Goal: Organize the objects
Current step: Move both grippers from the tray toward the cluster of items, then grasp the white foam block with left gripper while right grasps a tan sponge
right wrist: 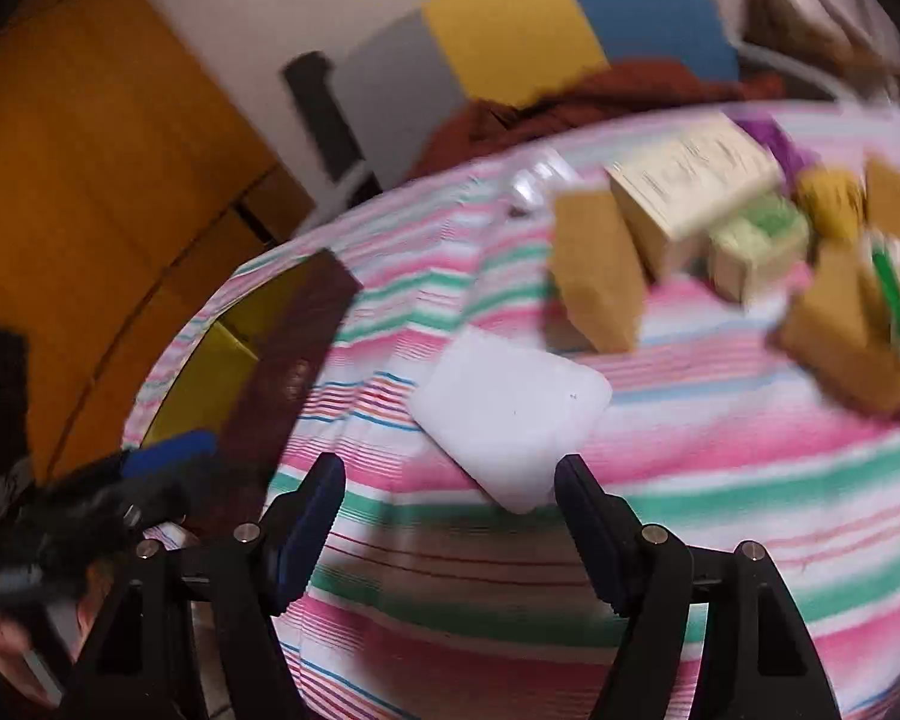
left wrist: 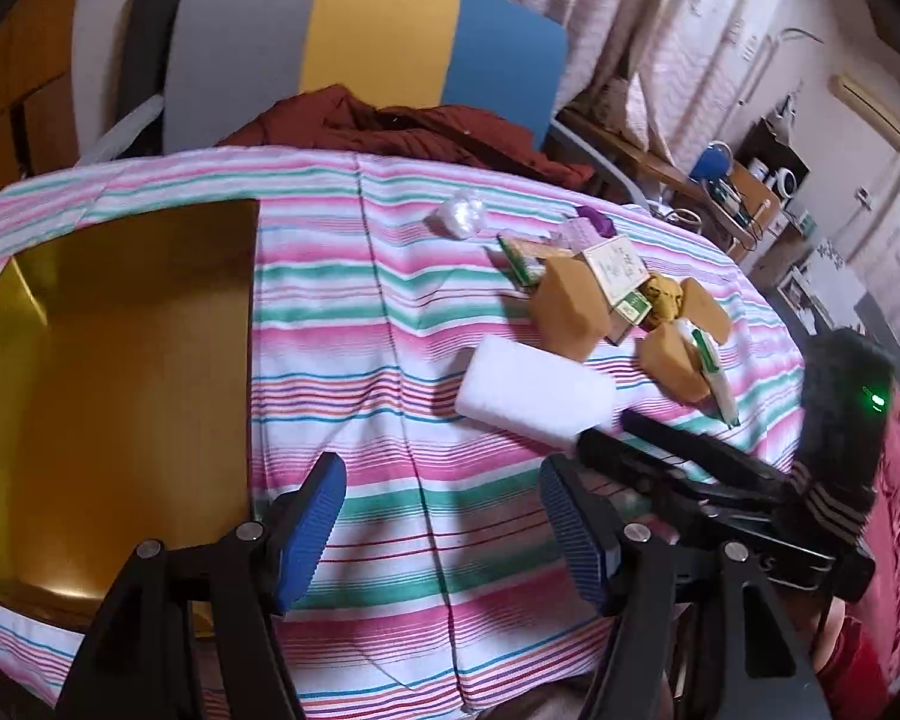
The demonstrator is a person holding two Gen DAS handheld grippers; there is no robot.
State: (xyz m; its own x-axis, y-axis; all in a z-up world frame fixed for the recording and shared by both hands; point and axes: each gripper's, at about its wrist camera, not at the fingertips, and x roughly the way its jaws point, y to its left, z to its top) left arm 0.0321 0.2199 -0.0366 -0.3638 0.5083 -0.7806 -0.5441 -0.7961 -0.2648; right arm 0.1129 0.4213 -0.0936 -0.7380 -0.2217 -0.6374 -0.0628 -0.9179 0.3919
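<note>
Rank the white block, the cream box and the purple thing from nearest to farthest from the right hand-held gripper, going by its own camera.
1. White block: just ahead of the right hand-held gripper, its corner by the fingertips.
2. Cream box: farther back, right of centre.
3. Purple thing: behind the box, near the table's far edge.

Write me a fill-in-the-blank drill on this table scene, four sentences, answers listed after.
1. The white sponge lies on a ____ tablecloth.
2. The box at the table's left edge is ____ inside.
3. Behind the table stands a chair with a grey, ____ and blue back.
4. The left gripper jaws hold ____.

Answers: striped; yellow; yellow; nothing
</note>
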